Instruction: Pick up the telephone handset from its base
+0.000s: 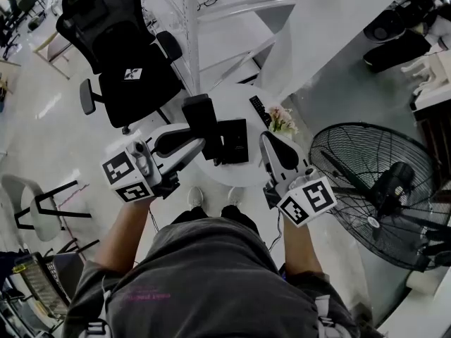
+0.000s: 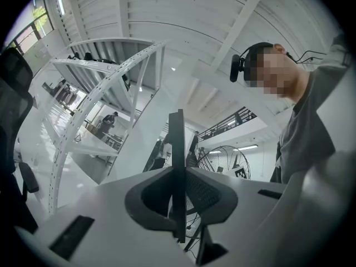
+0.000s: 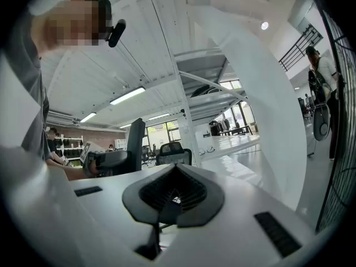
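Your left gripper (image 1: 203, 146) is clamped on the black telephone handset (image 1: 202, 122). The handset stands on edge between the jaws and appears lifted off its base (image 1: 234, 141), at the base's nine o'clock above the round table (image 1: 239, 178). Your right gripper (image 1: 268, 143), at the base's four o'clock, has its jaws together on nothing. The pick-up looks essentially done, with little left but to hold the handset clear.

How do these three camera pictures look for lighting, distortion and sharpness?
Head view: soft, even light, with the white floor nearly blown out and the fan sharp. Left gripper view: strong fisheye with black corners, the shelving bowed, and the handset between the jaws a dark silhouette against the bright ceiling. Right gripper view: same fisheye, with the strip lights glaring mildly.
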A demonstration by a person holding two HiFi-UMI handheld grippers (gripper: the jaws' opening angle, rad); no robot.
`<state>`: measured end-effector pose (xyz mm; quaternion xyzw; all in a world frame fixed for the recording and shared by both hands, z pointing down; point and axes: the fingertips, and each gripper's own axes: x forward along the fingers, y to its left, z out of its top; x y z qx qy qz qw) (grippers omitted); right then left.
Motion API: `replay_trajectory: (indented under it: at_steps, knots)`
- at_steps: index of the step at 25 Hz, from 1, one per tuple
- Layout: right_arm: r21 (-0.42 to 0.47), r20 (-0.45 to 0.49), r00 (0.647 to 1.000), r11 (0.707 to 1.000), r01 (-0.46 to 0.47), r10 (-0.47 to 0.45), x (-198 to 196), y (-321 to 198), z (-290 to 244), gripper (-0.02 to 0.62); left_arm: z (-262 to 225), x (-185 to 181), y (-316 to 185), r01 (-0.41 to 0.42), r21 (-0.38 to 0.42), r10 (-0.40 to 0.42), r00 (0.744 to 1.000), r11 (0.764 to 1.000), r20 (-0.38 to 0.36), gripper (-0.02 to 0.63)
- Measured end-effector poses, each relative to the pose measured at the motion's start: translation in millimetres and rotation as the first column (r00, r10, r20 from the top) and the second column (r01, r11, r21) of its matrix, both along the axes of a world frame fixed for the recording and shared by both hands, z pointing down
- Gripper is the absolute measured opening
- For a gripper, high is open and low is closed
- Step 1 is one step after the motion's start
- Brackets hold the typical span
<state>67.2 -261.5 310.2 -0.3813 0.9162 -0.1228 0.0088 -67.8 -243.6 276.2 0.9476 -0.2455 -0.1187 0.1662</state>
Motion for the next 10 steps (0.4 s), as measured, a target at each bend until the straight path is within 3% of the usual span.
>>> replay_trajectory:
  at_steps: [10]
  knots:
    - [-0.019,-0.001,1.000,1.000,0.009,-0.009,5.8,-2.5,10.8,0.020,10.2,8.9,-0.9,0.000,-0.016,0.000,1.000,1.000,-0.002,0.077]
